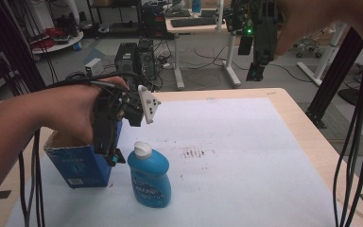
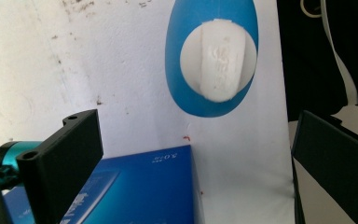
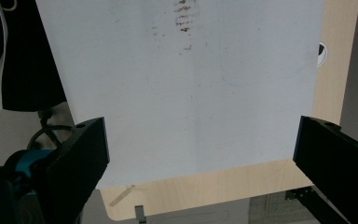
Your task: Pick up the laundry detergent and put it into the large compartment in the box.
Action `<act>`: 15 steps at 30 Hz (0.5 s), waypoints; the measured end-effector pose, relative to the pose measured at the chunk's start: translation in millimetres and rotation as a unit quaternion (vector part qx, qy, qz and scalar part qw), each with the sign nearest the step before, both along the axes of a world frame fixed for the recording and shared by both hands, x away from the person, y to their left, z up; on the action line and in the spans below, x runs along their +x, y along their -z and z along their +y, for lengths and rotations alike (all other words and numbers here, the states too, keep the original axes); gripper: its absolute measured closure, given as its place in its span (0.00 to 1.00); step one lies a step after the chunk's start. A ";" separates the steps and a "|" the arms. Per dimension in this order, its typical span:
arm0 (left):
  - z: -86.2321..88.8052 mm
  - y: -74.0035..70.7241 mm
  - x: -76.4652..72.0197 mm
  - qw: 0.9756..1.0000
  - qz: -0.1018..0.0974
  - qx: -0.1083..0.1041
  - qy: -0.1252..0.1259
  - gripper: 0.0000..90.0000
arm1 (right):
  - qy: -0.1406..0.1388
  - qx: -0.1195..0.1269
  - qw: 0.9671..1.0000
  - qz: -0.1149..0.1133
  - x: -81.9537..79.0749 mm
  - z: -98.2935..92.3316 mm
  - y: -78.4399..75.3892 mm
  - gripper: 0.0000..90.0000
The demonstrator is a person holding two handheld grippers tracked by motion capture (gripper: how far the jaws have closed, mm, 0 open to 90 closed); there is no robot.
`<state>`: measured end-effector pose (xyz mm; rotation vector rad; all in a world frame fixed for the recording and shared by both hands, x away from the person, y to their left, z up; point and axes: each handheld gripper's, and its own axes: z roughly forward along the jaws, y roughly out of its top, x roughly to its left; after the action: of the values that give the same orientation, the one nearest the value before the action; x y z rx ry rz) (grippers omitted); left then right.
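The bottle point(image 1: 149, 176) stands lower centre, just beside the box point(image 1: 81, 161). Your left gripper point(image 1: 113, 157), jaws wide and empty, hangs over the box; centre it on the cap point(image 2: 218, 59) before descending. Your right gripper point(image 1: 255, 71) waits wide, upper right.

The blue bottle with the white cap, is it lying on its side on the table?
No, the blue bottle stands upright on the white mat, its white cap on top, beside the blue box.
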<state>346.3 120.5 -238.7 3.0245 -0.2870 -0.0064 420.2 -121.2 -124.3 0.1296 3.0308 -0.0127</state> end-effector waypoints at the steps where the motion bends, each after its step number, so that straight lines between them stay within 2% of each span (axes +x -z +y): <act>1: -0.9 1.2 -0.5 1.000 -0.001 -0.002 0.006 0.02 | 0.000 0.001 1.000 0.000 0.0 0.2 0.4 0.03; 2: -0.9 1.2 -0.5 1.000 -0.001 -0.002 0.006 0.02 | 0.000 0.001 1.000 0.000 0.0 0.2 0.4 0.03; 5: -5.5 8.9 -1.2 1.000 -0.001 -0.009 0.027 0.02 | -0.002 -0.005 1.000 0.001 0.9 2.5 3.0 0.03; 15: -12.9 26.7 1.6 0.999 0.006 -0.013 0.038 0.02 | -0.002 -0.005 1.000 0.000 1.9 5.7 5.0 0.03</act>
<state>347.8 107.5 -265.4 2.9852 -0.3973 -0.0255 422.0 -115.5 -129.2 0.1215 3.0316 -0.0270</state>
